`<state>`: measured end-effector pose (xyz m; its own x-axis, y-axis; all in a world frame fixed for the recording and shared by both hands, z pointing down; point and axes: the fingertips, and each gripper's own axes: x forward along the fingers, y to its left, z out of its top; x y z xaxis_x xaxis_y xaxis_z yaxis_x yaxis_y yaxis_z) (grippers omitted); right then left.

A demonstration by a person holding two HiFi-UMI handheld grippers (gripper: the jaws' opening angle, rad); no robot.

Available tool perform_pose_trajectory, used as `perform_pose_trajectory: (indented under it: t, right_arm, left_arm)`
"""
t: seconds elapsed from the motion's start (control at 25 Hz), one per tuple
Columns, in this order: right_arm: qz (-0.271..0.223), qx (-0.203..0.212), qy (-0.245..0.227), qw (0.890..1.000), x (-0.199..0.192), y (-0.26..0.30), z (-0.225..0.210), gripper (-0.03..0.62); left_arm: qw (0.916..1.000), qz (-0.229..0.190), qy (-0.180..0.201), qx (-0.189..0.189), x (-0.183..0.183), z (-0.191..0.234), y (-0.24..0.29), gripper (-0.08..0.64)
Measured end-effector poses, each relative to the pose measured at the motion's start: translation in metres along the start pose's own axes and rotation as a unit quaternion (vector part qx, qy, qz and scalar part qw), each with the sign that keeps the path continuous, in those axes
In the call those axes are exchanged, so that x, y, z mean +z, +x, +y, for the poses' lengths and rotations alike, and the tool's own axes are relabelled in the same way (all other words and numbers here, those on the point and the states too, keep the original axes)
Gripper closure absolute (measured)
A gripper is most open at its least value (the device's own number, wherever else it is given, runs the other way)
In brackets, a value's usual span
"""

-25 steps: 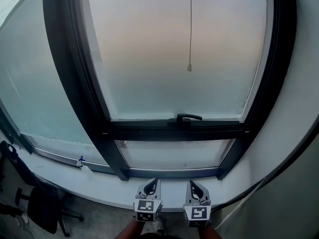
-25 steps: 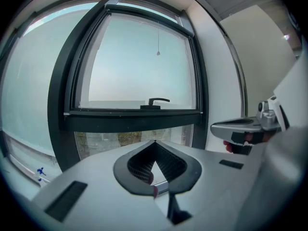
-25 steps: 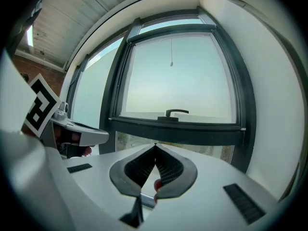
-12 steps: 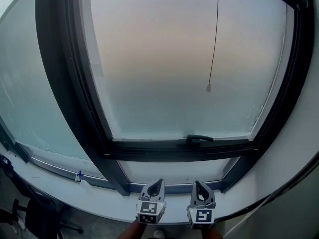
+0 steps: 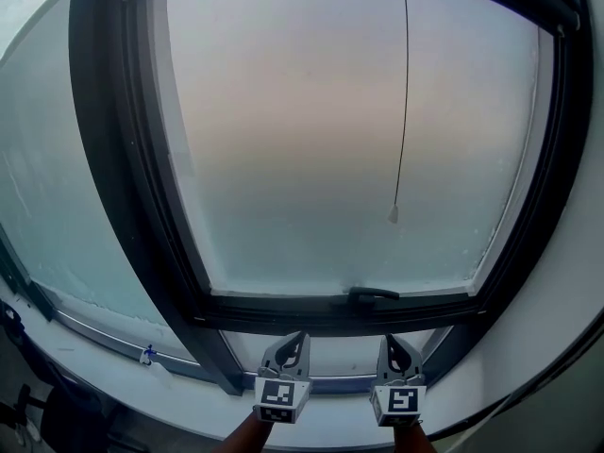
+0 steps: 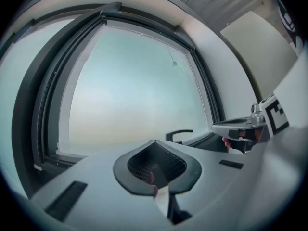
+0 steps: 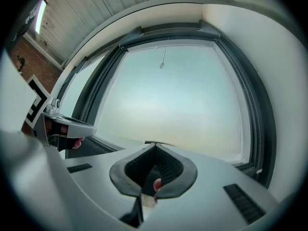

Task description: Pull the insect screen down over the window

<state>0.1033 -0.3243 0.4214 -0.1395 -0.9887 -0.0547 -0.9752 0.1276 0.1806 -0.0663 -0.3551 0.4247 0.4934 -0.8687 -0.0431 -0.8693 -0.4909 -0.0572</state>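
Observation:
A dark-framed window (image 5: 123, 206) with frosted-looking glass fills the head view. A thin pull cord hangs from the top of the frame, and its small end weight (image 5: 393, 214) dangles in front of the glass, right of centre. It also shows in the left gripper view as the cord weight (image 6: 174, 63) and in the right gripper view as the cord weight (image 7: 162, 65). The window handle (image 5: 373, 295) lies flat on the lower sash bar. My left gripper (image 5: 288, 349) and right gripper (image 5: 396, 352) sit side by side low down by the sill, both shut and empty, far below the cord. No screen mesh shows over the glass.
A white sill (image 5: 142, 390) runs under the window, with a narrow lower pane (image 5: 330, 359) above it. A second glazed panel (image 5: 47, 187) stands to the left and a white wall (image 5: 585, 281) to the right. Dark furniture (image 5: 14, 413) sits at the bottom left.
The head view has tilted upward, so the window's top edge shows and the cord weight sits lower in the picture. Both grippers stay shut and low, the right one shifted slightly to the right.

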Motion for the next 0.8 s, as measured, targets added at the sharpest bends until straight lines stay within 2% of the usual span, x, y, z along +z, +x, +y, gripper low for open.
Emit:
perform_pose_trajectory:
  t: [0.24,0.4,0.48,0.6,0.8]
  right_arm:
    - [-0.088,-0.002,-0.036,0.995,0.074,0.027,-0.026,0.589]
    - [-0.139,0.000,-0.092,0.986,0.125,0.037,-0.028,0.589]
    - [-0.160,0.002,-0.118,0.980,0.144,0.040,-0.029,0.589]
    - [-0.190,0.007,-0.149,0.970,0.169,0.046,-0.034,0.589]
    - [-0.237,-0.017,-0.146,0.960,0.229,0.058,-0.057,0.589]
  left_arm:
    - [0.9965,-0.078,0.017,0.023,0.069,0.012,0.028,0.557]
    - [0.9874,-0.132,0.084,0.021,0.119,0.010,0.045,0.557]
    - [0.9819,-0.159,0.101,0.020,0.146,0.009,0.051,0.557]
    - [0.9759,-0.188,0.108,0.022,0.181,0.010,0.057,0.557]
    - [0.9675,-0.227,0.106,0.031,0.240,0.017,0.071,0.557]
